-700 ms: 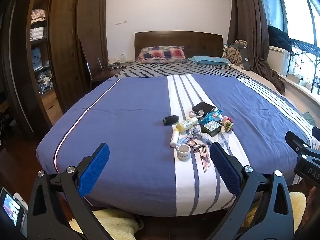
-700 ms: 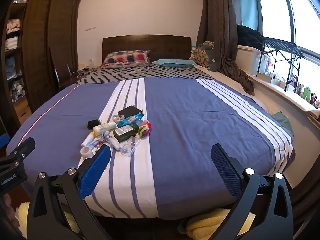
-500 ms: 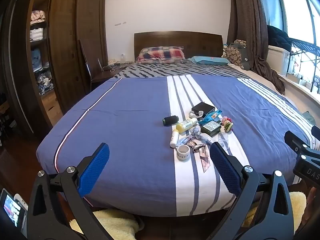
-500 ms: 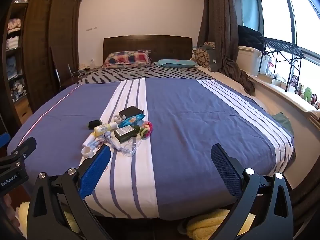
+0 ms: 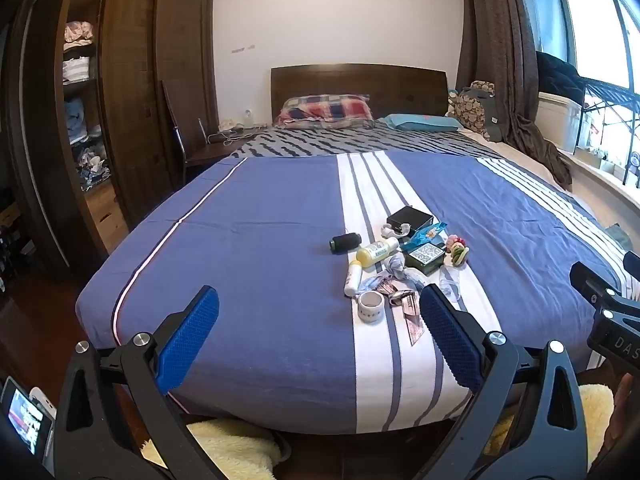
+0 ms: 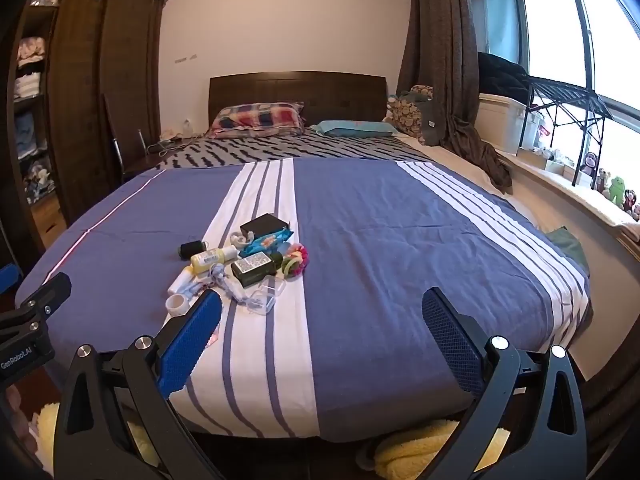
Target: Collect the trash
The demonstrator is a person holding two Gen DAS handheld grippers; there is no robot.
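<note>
I have both claws held at the foot of the bed, tipped a little downward. My left claw has its blue pads spread wide with nothing between them, and my right claw is spread just as wide and equally empty.

The trash sits in one loose pile on the white stripe of the blue cover, ahead of the left claw and toward its right pad; from the right wrist I see the pile ahead of that claw's left pad. In it I can pick out a black spool on the blue beside the stripe, a yellow bottle, a white tube, a small white cup nearest me, a black box farthest off, a dark green box and a clear plastic case. Neither claw touches any of it.
</note>
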